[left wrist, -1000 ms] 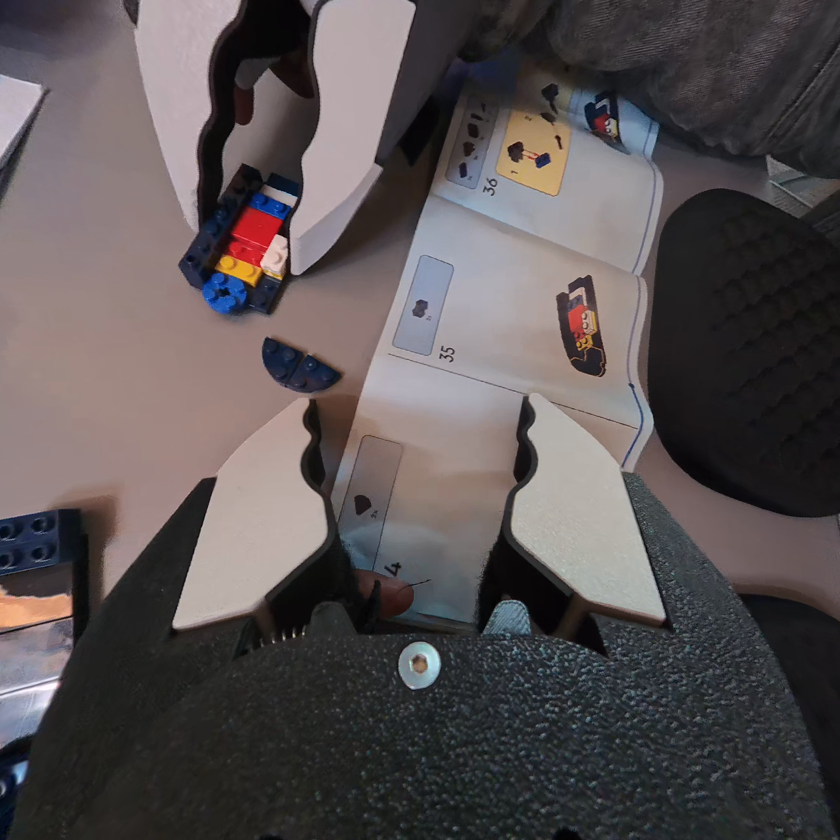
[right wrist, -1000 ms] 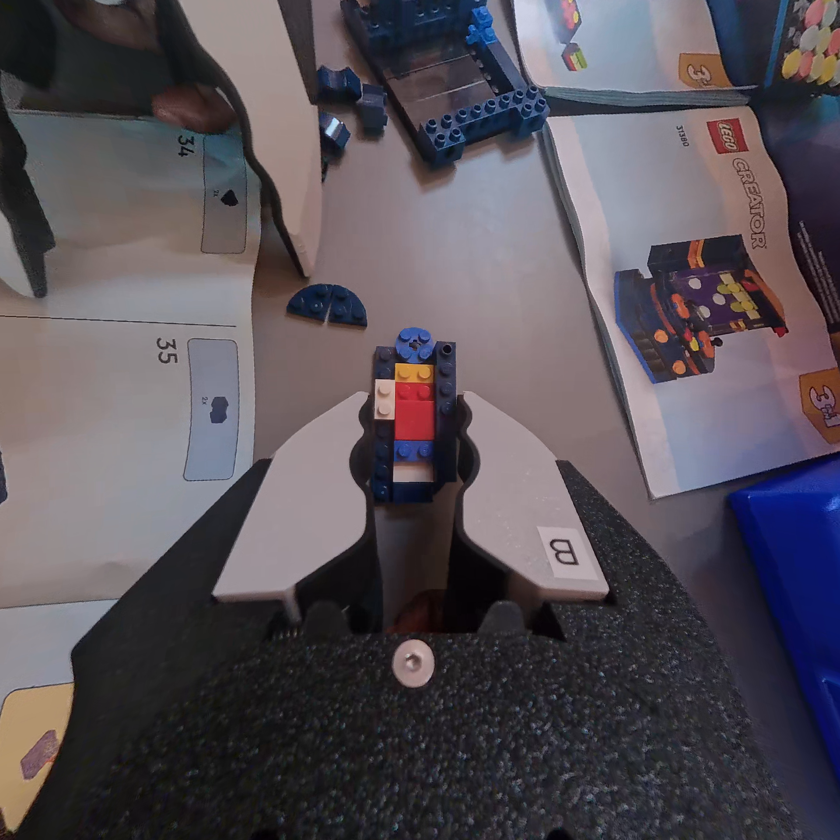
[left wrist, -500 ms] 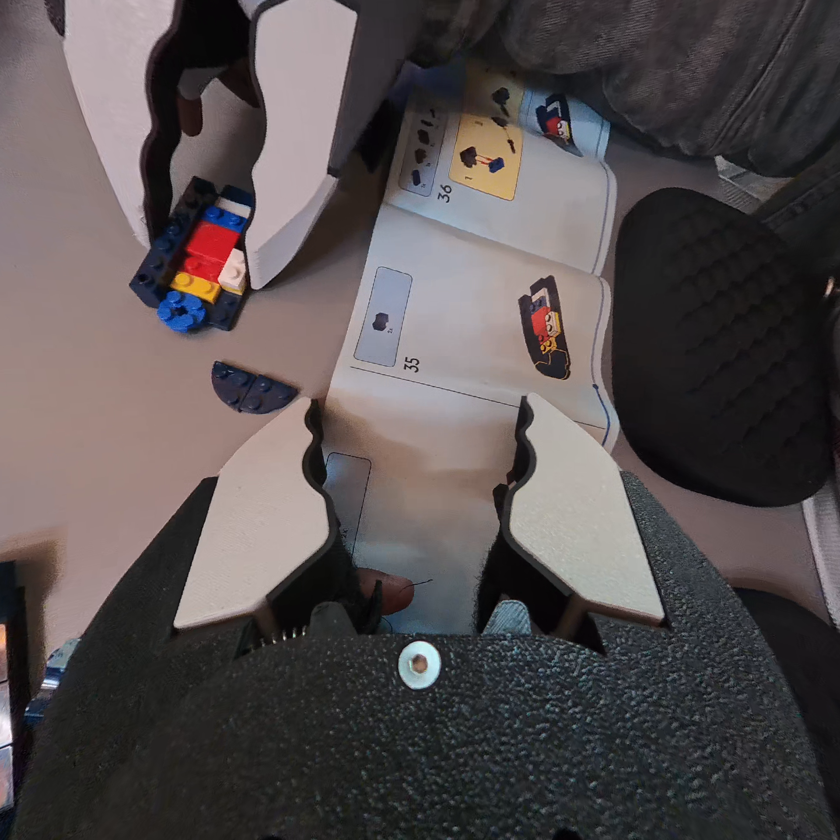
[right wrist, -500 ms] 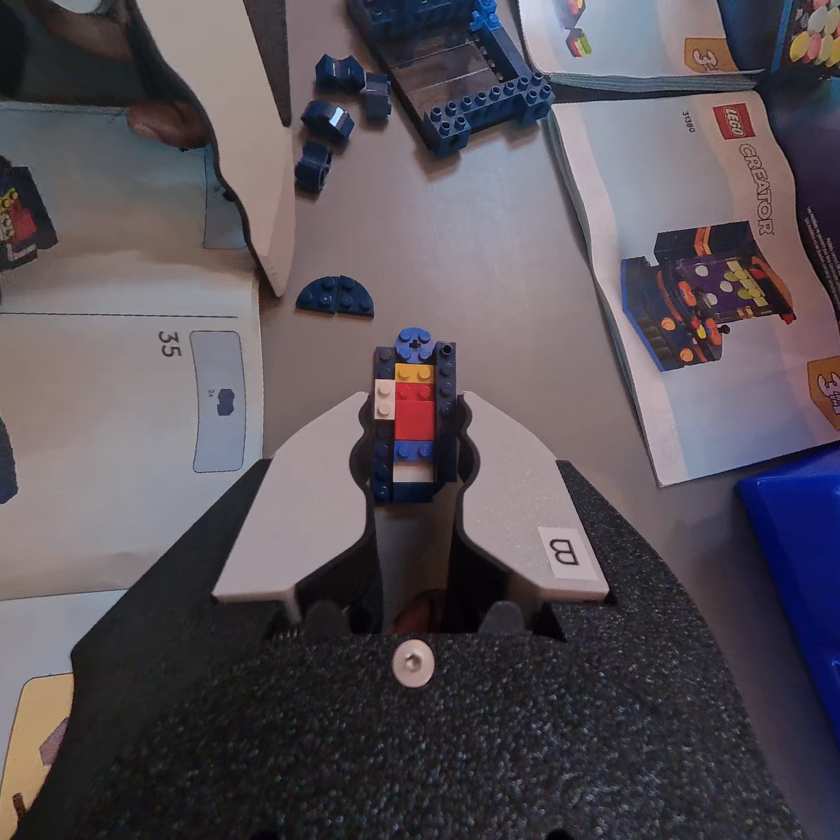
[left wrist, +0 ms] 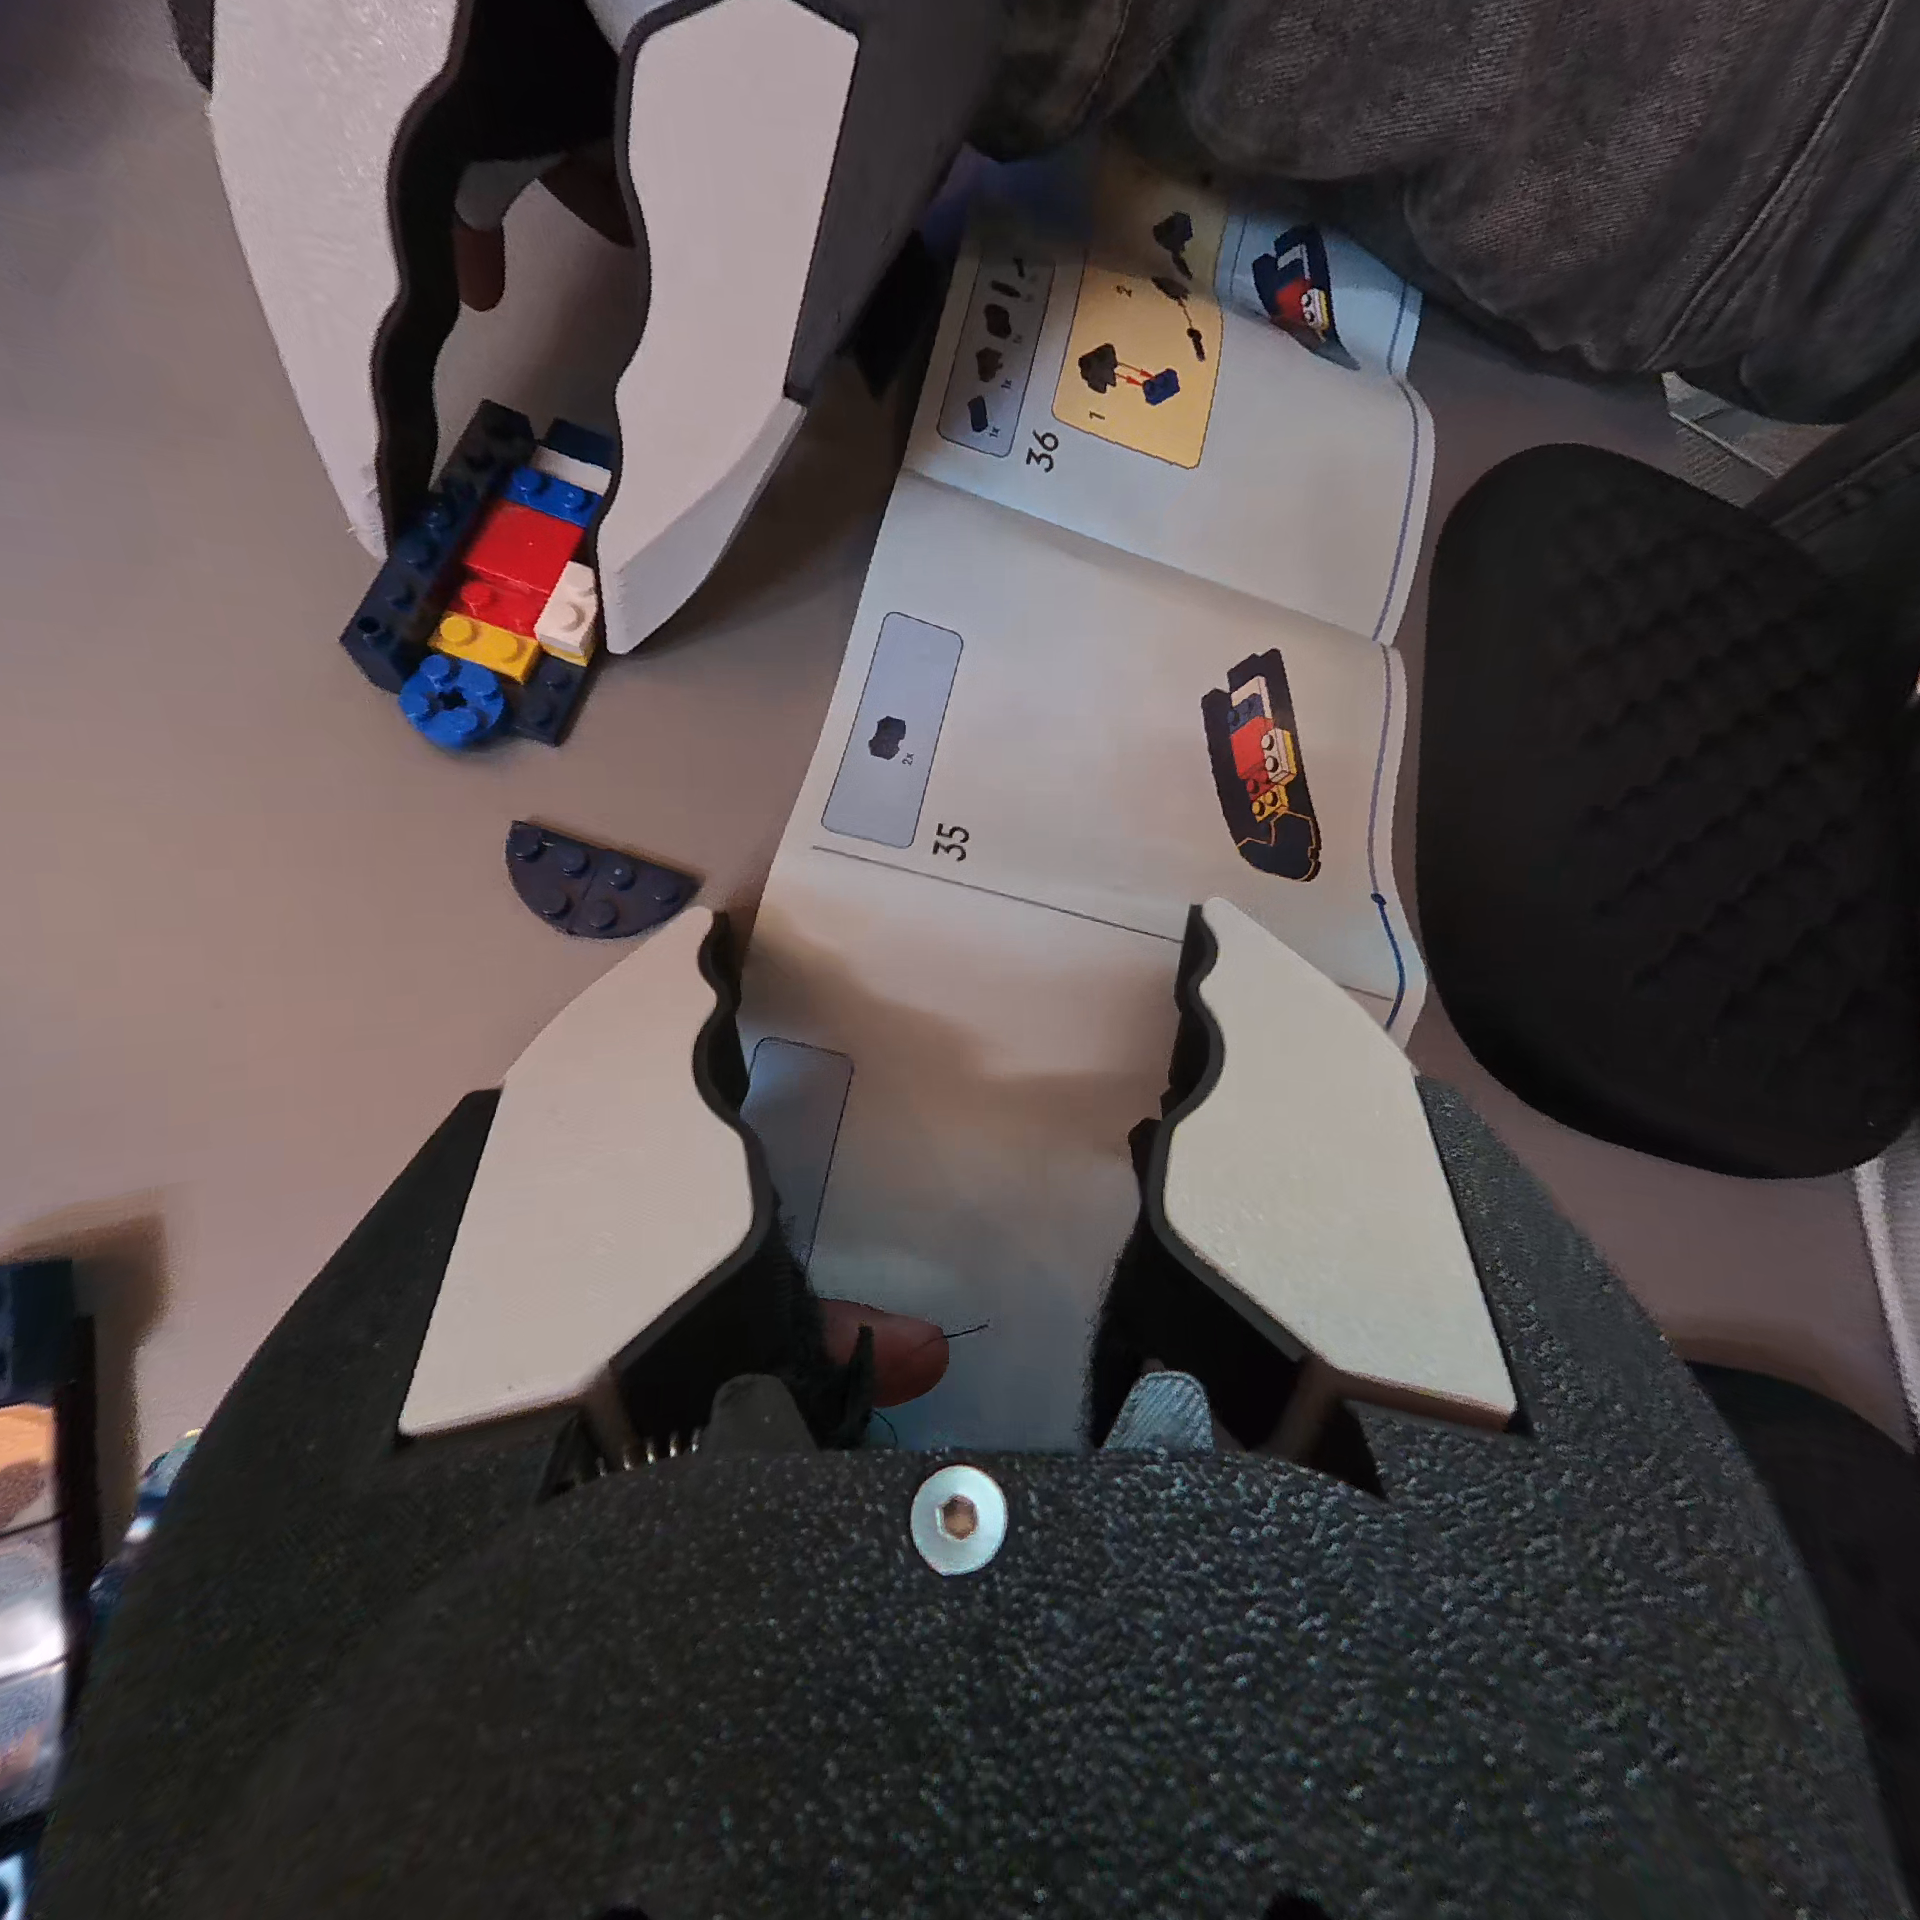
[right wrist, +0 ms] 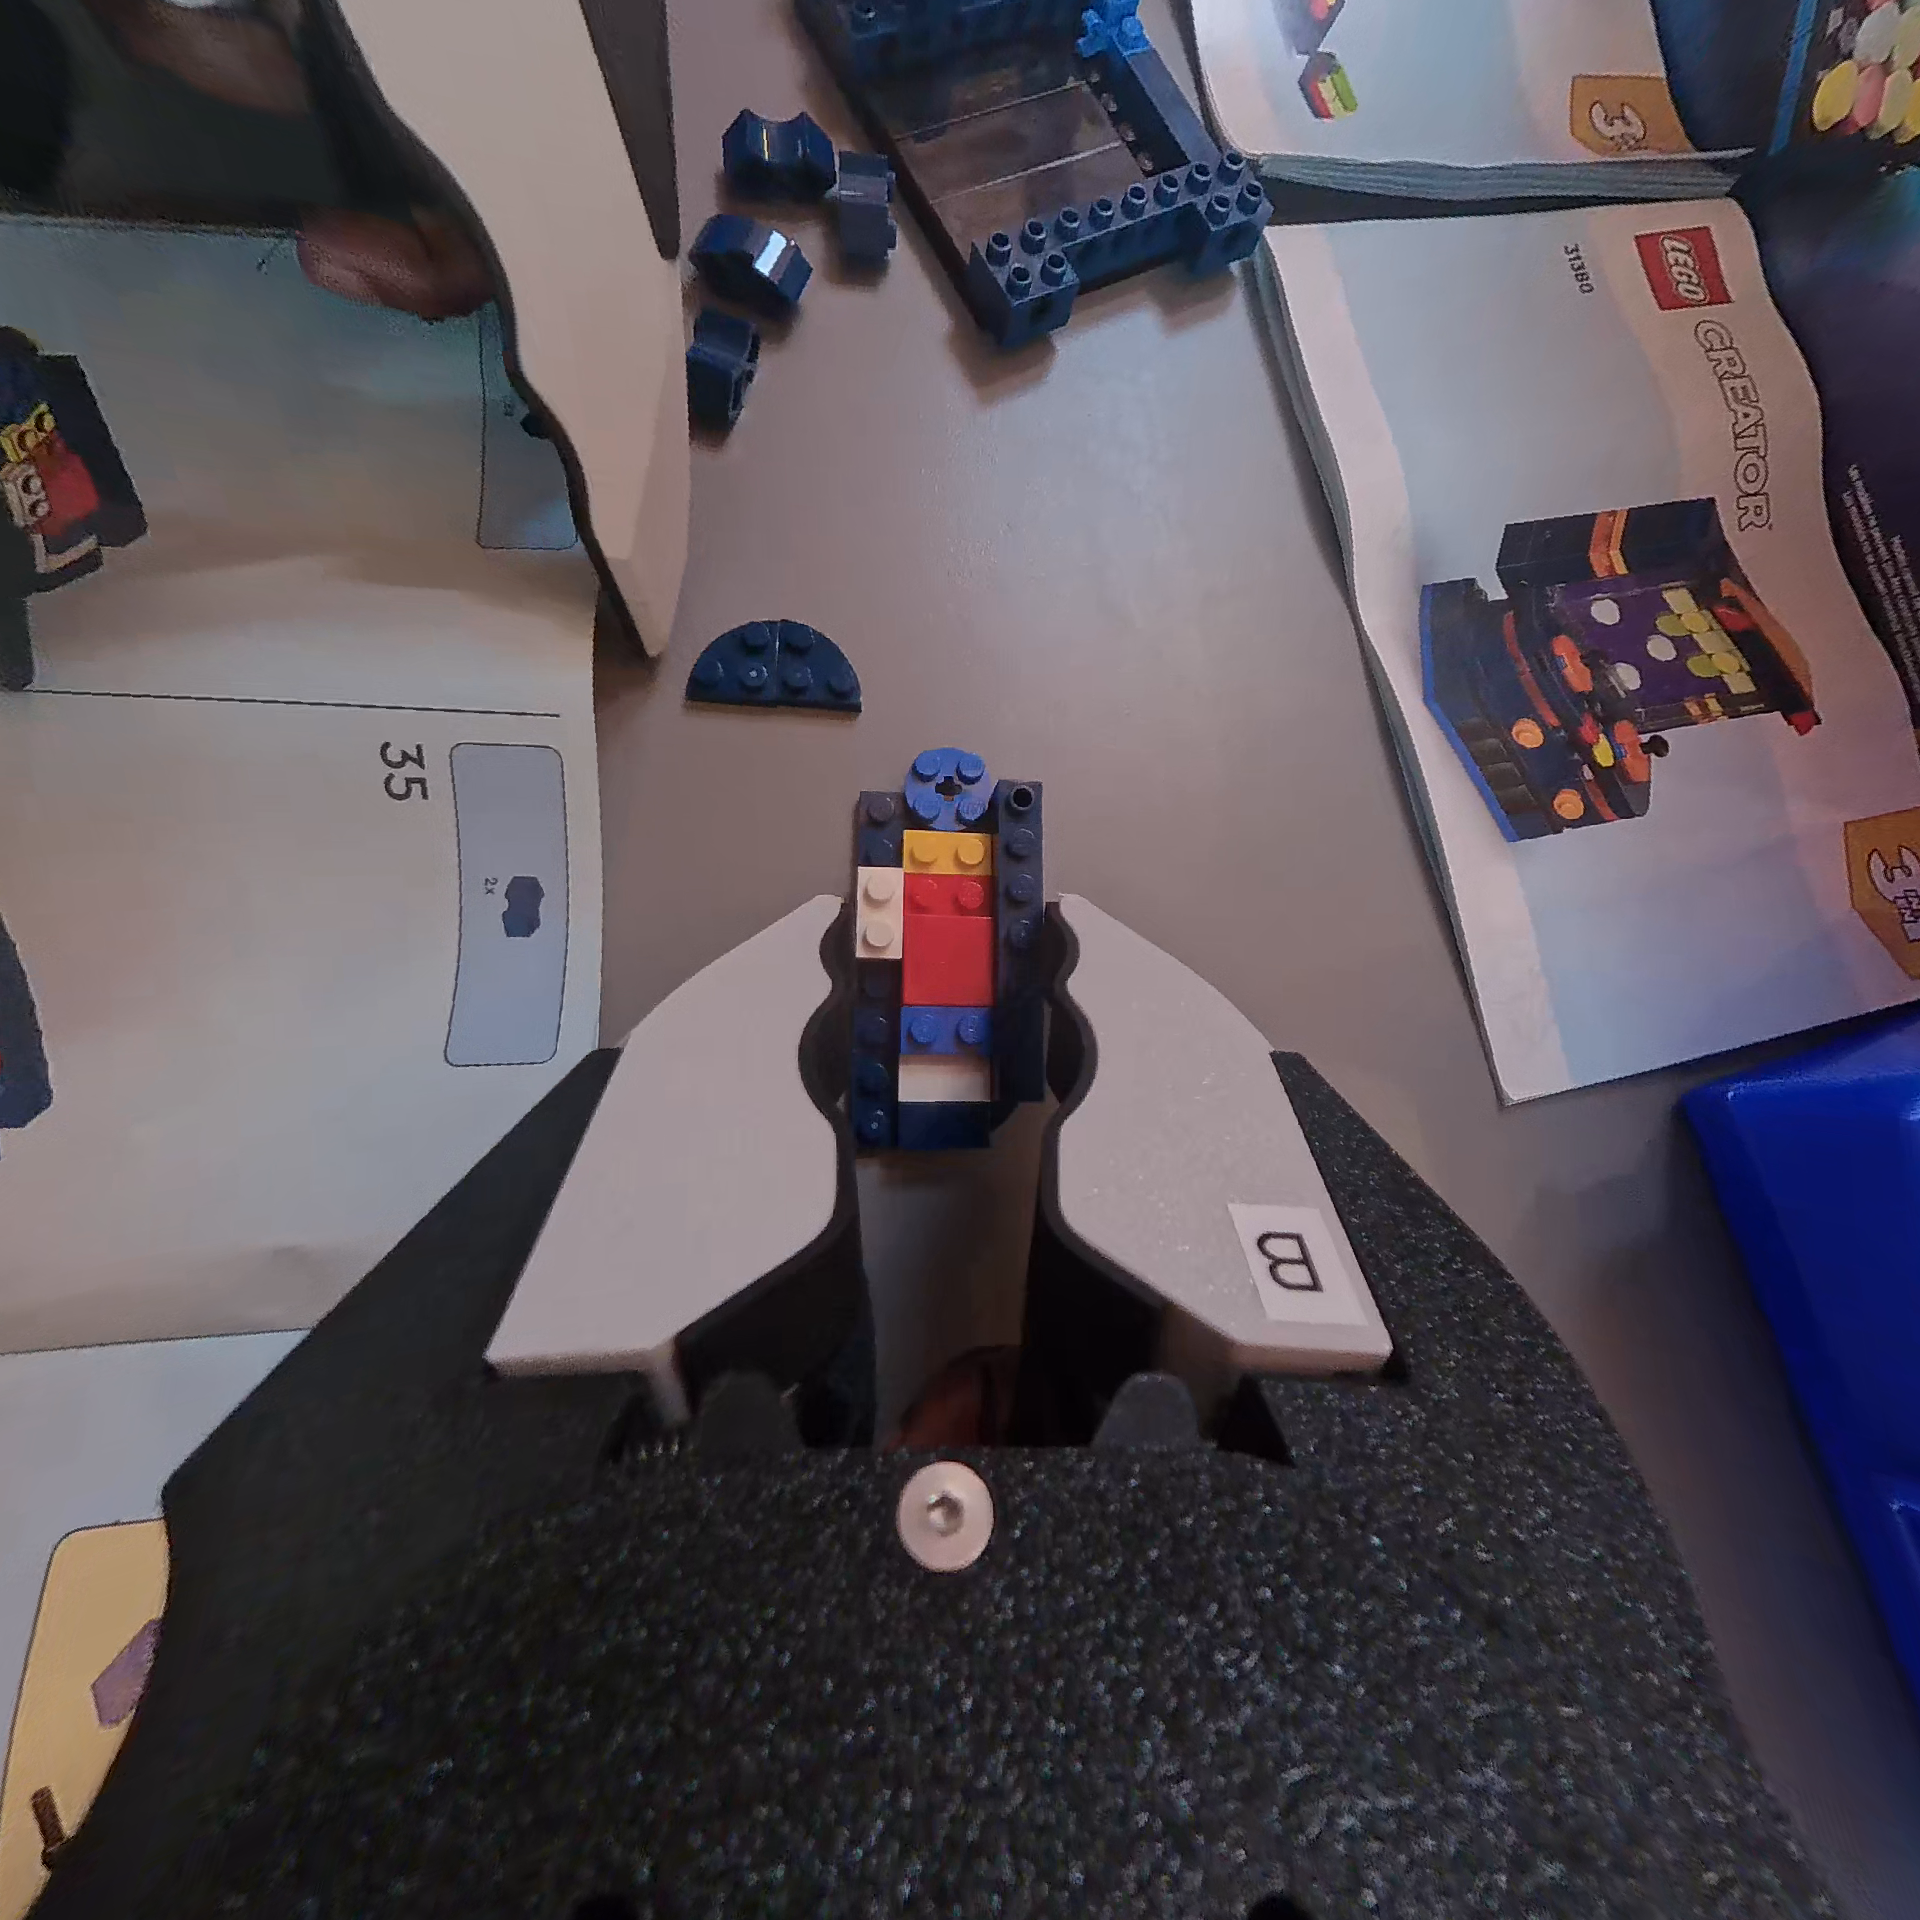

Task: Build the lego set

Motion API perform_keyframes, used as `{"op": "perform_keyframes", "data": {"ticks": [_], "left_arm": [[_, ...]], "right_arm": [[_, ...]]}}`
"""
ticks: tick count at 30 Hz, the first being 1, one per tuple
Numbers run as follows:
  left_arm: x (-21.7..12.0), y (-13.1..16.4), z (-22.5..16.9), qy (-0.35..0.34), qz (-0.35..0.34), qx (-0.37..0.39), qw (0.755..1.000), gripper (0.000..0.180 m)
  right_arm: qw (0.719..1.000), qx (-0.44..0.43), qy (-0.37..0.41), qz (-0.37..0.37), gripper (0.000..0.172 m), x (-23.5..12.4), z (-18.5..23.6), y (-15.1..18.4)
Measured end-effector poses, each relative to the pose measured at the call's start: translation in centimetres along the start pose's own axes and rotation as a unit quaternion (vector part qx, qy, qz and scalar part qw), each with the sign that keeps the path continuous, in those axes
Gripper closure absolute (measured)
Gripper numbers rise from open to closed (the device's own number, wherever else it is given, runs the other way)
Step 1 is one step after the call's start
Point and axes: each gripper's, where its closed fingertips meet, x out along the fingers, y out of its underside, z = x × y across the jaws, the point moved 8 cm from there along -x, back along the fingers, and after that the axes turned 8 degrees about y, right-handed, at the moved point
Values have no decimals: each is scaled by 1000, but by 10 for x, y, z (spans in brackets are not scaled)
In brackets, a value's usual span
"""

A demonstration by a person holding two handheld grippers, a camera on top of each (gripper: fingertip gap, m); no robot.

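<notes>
The right claw [right wrist: 948,997] pinches a small brick model [right wrist: 940,945] by its dark blue sides, low on the grey worktop [right wrist: 1143,582]. Just ahead of the model lies a loose dark blue half-round plate [right wrist: 774,670], not attached. The left claw [left wrist: 951,925] hangs spread and empty over the open booklet [left wrist: 1091,665] beside the model. More dark blue pieces [right wrist: 748,260] lie farther ahead, unused.

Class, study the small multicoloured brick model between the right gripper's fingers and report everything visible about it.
The brick model is a long, flat plastic assembly: dark navy side strips, a round blue stud plate at its front, then yellow, red, blue and white pieces, plus a white brick on one edge. It lies flat on the grey table, with the right gripper shut on its sides.
</notes>
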Motion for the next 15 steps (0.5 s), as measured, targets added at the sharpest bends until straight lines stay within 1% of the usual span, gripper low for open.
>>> {"op": "perform_keyframes", "data": {"ticks": [2, 5, 7, 15], "left_arm": [[-6, 0, 4, -18, -3, -1, 1000, 98], [-10, 1, 13, -47, -7, -10, 999, 89], [-8, 3, 15, -51, -6, -7, 999, 85], [-3, 2, 14, -42, 1, 12, 999, 84]], "right_arm": [[1000, 1, -4, 0, 138, -1, 0, 1], [1000, -2, -25, -3, 138, -2, 3, 1], [999, -2, -44, -4, 138, -3, 6, 0], [998, -8, -61, 5, 138, -3, 12, -4]]}}
